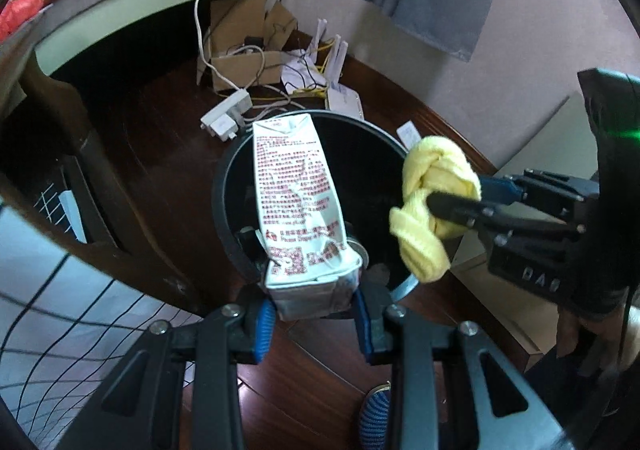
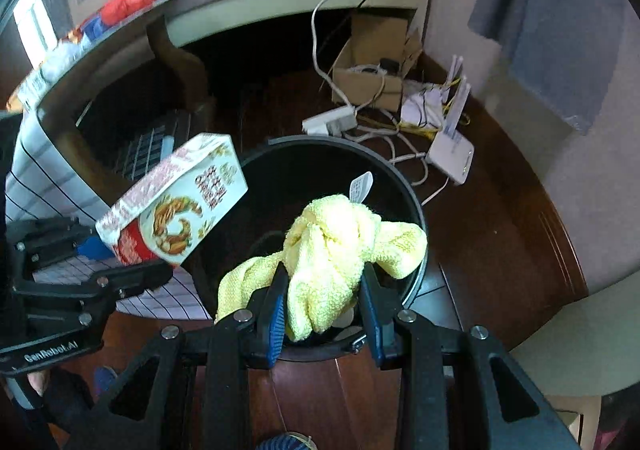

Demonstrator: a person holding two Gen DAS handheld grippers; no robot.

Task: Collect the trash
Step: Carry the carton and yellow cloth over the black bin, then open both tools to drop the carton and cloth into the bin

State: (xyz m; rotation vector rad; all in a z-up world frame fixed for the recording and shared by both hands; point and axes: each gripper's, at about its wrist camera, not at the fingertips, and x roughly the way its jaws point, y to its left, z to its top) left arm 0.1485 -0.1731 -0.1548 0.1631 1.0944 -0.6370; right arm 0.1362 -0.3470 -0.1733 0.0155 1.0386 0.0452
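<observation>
Yellow cloth (image 2: 332, 250) above black bin (image 2: 416, 209)

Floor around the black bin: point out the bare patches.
Bare wood floor lies left of the black bin, up to the bed frame. Behind the bin it is crowded: power strip, cables, cardboard box, white router.

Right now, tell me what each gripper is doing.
Left gripper: closed on the carton.
Right gripper: closed on the yellow cloth.
</observation>
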